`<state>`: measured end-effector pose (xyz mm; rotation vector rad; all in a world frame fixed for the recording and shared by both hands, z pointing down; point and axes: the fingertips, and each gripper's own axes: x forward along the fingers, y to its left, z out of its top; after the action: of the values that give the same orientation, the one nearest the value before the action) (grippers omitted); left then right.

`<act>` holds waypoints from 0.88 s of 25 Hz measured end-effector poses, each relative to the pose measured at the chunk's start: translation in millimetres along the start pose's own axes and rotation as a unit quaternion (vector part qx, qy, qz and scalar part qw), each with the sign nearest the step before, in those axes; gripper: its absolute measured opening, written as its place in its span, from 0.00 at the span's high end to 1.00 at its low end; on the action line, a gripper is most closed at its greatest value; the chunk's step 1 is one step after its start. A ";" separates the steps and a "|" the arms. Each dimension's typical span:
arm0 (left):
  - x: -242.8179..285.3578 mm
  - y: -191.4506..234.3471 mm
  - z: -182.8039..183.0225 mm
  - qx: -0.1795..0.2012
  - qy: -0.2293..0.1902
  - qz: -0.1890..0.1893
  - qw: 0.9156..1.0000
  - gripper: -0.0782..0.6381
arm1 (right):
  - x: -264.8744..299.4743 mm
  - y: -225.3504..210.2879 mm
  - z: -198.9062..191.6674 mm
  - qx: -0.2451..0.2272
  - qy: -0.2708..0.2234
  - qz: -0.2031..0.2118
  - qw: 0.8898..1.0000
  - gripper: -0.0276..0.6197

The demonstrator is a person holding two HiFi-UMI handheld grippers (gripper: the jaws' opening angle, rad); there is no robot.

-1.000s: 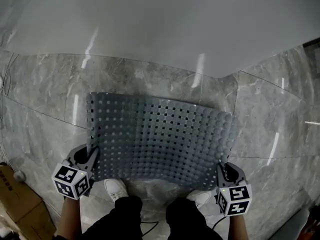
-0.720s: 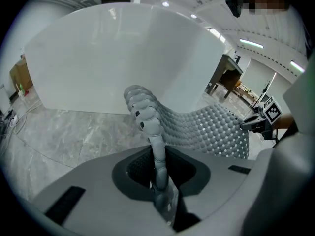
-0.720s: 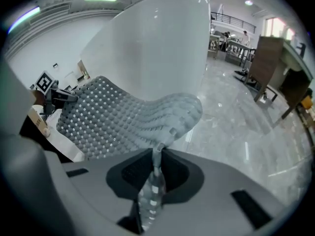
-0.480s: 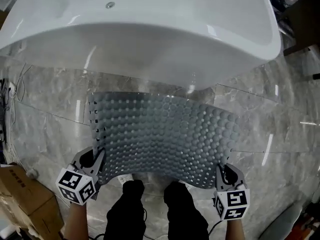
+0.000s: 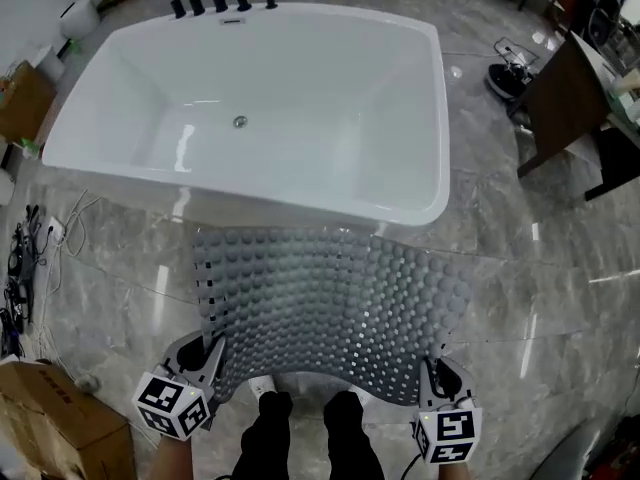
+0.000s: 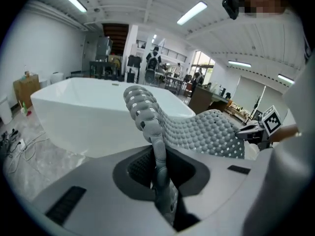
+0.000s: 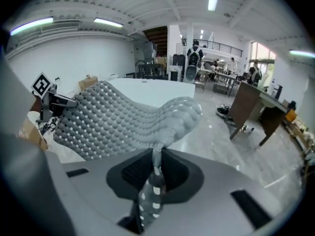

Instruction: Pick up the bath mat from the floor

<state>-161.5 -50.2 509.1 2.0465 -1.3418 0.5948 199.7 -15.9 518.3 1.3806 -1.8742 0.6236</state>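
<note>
While your left tongs [image 6: 157, 173] and right tongs [image 7: 155, 168] each clamp a near corner of the grey, studded, perforated rubber bath mat [image 5: 330, 308], nearly closed on its thin edge, press evenly on both sides. The mat hangs spread between them, bowing out toward the white bathtub [image 5: 250, 118]; whether its far edge clears the grey marble floor [image 5: 560, 298] is unclear. Raise both hands together and level, so neither corner slips.

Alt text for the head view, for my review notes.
Seen from above, a grey studded bath mat is held spread between the left gripper and right gripper, each clamped on a near corner. Beyond it stands an empty white bathtub on a grey marble floor.
</note>
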 end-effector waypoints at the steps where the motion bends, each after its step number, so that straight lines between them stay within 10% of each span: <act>1: -12.3 -5.0 16.5 0.001 -0.010 0.002 1.000 0.81 | -12.9 -0.6 14.4 0.000 -0.009 -0.004 1.000 0.86; 22: -202.3 -52.0 294.1 0.084 -0.215 0.023 0.973 0.82 | -230.5 -26.8 271.9 -0.014 -0.216 -0.105 0.971 0.86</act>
<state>-180.5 -110.5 153.9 2.3830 -1.6311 0.2980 193.7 -84.5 167.5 1.7754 -2.0141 0.1962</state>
